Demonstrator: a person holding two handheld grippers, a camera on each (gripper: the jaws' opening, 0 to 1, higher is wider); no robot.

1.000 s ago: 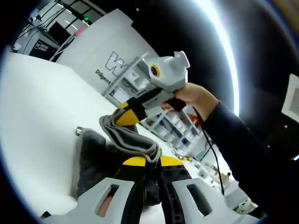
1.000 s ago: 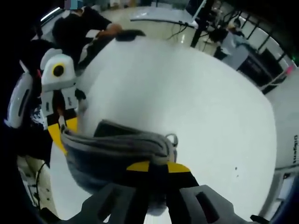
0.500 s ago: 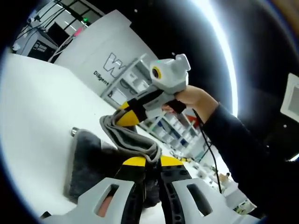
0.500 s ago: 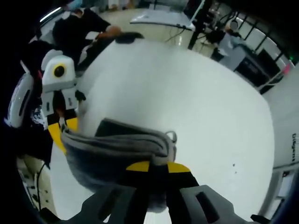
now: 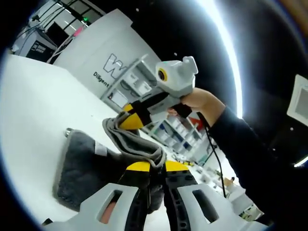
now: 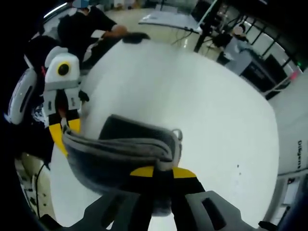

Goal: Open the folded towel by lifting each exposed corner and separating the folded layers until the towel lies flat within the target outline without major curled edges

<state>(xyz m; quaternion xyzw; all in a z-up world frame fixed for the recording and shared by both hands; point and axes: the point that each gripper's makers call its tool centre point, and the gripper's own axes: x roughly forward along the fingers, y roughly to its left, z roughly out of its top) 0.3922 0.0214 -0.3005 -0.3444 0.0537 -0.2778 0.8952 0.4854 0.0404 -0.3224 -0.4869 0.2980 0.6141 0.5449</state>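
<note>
Above the white table [image 6: 202, 110], the left gripper [image 5: 151, 168] and right gripper [image 6: 156, 172] each clamp an edge of the grey towel [image 6: 120, 154]. Towel hangs between them, raised, layers still doubled. Judged early: separation begun, flattening and placement on the table outstanding.

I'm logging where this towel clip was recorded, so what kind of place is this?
Probably a lab or workshop: a big white table carrying the grey towel, shelving with boxes behind, and people at another desk.
</note>
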